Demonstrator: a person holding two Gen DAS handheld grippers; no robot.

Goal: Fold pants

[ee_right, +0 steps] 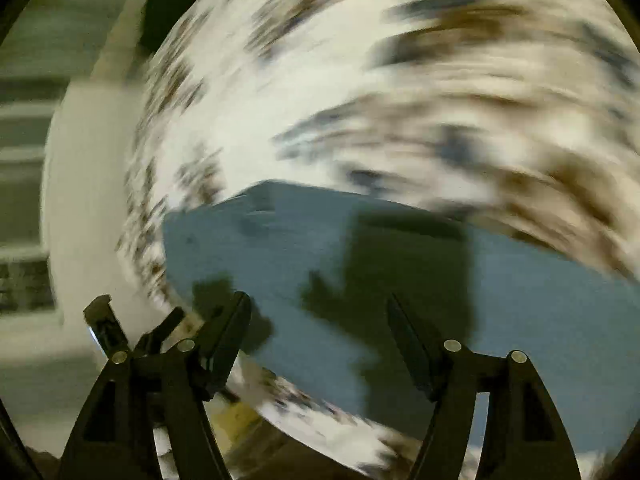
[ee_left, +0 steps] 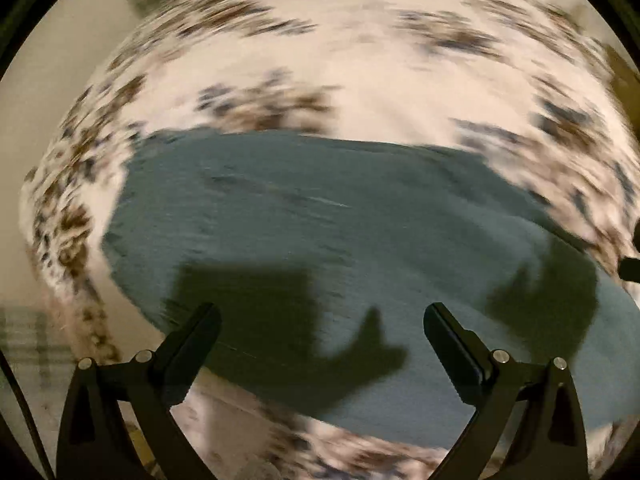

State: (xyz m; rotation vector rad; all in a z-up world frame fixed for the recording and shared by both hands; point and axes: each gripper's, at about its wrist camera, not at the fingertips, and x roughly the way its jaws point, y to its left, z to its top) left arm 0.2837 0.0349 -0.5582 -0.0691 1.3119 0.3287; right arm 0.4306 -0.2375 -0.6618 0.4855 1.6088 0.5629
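Observation:
The teal-blue pants (ee_left: 320, 232) lie flat as a broad folded slab on a white bedspread with brown and blue flowers (ee_left: 360, 80). My left gripper (ee_left: 322, 312) is open and empty, hovering above the near part of the pants; its shadow falls on the cloth. In the right wrist view the pants (ee_right: 520, 300) stretch from the centre to the right. My right gripper (ee_right: 318, 304) is open and empty above their near left end. Both views are blurred by motion.
The flowered bedspread (ee_right: 360, 100) covers the bed all round the pants. The bed's edge and pale floor (ee_left: 52, 120) show at the left. The other gripper (ee_right: 104, 320) shows at the lower left of the right wrist view.

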